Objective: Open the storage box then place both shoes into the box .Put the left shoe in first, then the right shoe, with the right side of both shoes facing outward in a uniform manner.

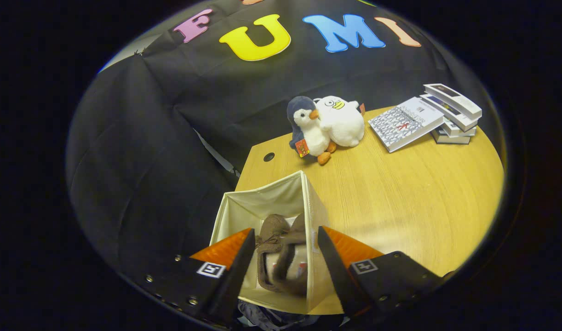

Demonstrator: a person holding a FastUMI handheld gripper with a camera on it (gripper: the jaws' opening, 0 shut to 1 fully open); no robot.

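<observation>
Woodgrain table; spread tongs above fabric box, suede shoe.

The gripper view looks from above and steeply down into the open storage box, which stands very near, just under the lens, with the gripper held open over it and its fingers apart on either side of the brown shoes inside. It faces forward past the box across the wooden table, toward two plush toys and a stack of books well beyond the box, in front of the black cloth wall.
</observation>
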